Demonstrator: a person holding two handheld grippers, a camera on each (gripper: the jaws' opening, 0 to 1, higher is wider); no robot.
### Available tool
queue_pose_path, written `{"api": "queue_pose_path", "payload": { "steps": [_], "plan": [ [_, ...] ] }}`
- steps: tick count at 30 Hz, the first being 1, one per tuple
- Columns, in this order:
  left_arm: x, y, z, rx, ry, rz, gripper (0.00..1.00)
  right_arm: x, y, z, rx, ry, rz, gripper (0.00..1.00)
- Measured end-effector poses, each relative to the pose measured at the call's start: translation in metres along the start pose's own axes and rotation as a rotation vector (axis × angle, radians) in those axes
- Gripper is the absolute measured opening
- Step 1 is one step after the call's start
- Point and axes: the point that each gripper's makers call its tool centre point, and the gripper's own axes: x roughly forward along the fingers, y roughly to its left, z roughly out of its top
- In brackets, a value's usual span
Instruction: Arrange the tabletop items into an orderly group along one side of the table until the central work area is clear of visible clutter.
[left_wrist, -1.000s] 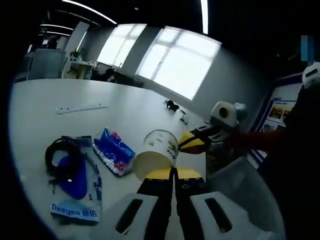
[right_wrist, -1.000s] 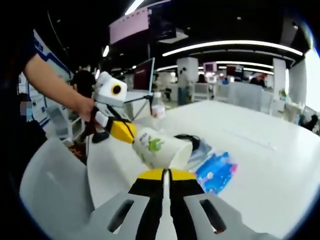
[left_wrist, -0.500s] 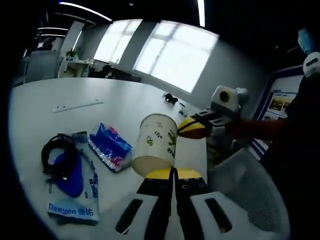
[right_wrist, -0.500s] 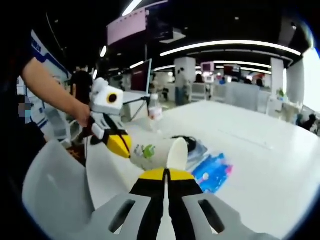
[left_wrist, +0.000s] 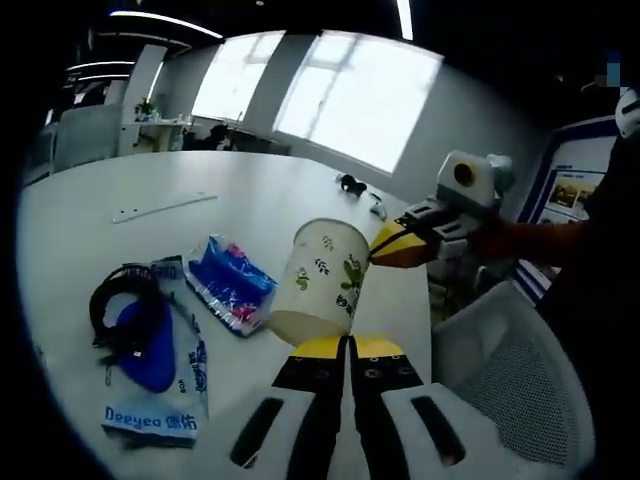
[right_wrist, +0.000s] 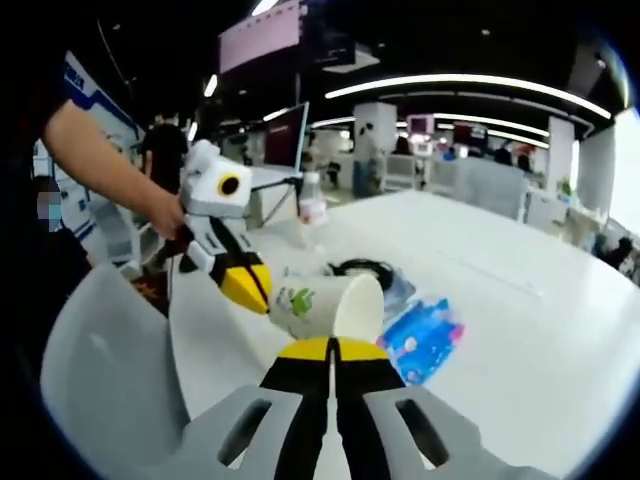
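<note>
Paper cup (left_wrist: 322, 282), white with green leaf print, sits tilted above the white table (left_wrist: 80, 215), near the table's edge by the grey chair (left_wrist: 515, 380). It is pinched between the two tools. In the left gripper view the left gripper (left_wrist: 349, 345) has its yellow-tipped jaws drawn together at the cup's lower rim. The right gripper (left_wrist: 400, 245) comes in from the right and its yellow tip meets the cup's upper wall. In the right gripper view the cup (right_wrist: 325, 302) lies sideways, mouth toward the camera. The right gripper (right_wrist: 331, 348) has its jaws nearly closed at the rim, and the left gripper (right_wrist: 245, 285) presses the cup's base. Whether either pair truly clamps the wall or only pushes on it, I cannot tell.

Just beside the cup: blue tissue packet (left_wrist: 228, 288). Further out: coiled black cable (left_wrist: 125, 315) lying on a blue-printed pouch (left_wrist: 158, 385). Far side of the table: a flat white strip (left_wrist: 160, 209) and small dark bits (left_wrist: 350, 184).

Risks, as I judge them:
- Thin paper wall may crumple if either side squeezes harder.
- A two-point pinch on a tilted cup is weak. If one tool backs off before the other grips, the cup drops and rolls, possibly off the near edge.
- Setting it down tilted would tip it onto the tissue packet.
</note>
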Motion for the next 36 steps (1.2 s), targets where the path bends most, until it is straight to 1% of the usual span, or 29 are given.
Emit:
{"api": "queue_pose_path", "payload": {
  "steps": [3, 5, 7, 10, 14, 16, 19, 22, 28, 33, 36],
  "plan": [
    [0.001, 0.001, -0.002, -0.005, 0.005, 0.006, 0.02, 0.0, 0.001, -0.001, -0.005, 0.004, 0.004, 0.0],
    [0.001, 0.002, -0.002, -0.007, 0.003, 0.013, 0.07, 0.001, 0.002, -0.002, -0.016, 0.01, 0.007, 0.0],
    [0.002, 0.005, -0.004, -0.021, 0.016, 0.027, 0.12, 0.001, 0.002, -0.003, -0.021, 0.015, 0.006, 0.0],
    [0.003, 0.005, -0.006, -0.023, 0.023, 0.031, 0.17, 0.001, 0.002, -0.002, -0.027, 0.014, 0.001, 0.0],
    [0.001, 0.011, -0.009, -0.024, 0.033, 0.061, 0.3, 0.0, 0.0, -0.005, -0.039, 0.025, -0.004, 0.0],
    [0.0, 0.014, -0.009, -0.028, 0.037, 0.071, 0.33, -0.001, -0.001, -0.006, -0.05, 0.03, -0.009, 0.0],
    [-0.002, 0.017, -0.008, -0.017, 0.035, 0.082, 0.34, 0.0, 0.001, -0.007, -0.052, 0.034, -0.004, 0.0],
    [-0.002, 0.017, -0.001, -0.006, 0.021, 0.089, 0.35, 0.0, 0.002, -0.008, -0.05, 0.039, 0.001, 0.0],
    [0.002, 0.018, 0.005, 0.011, 0.019, 0.09, 0.39, 0.001, 0.006, -0.009, -0.08, 0.057, 0.009, 0.0],
    [0.008, 0.014, 0.002, 0.033, 0.051, 0.071, 0.39, 0.003, 0.008, -0.006, -0.09, 0.052, 0.016, 0.0],
    [0.012, 0.013, -0.001, 0.035, 0.068, 0.063, 0.4, 0.003, 0.01, -0.005, -0.113, 0.059, 0.019, 0.0]
  ]
}}
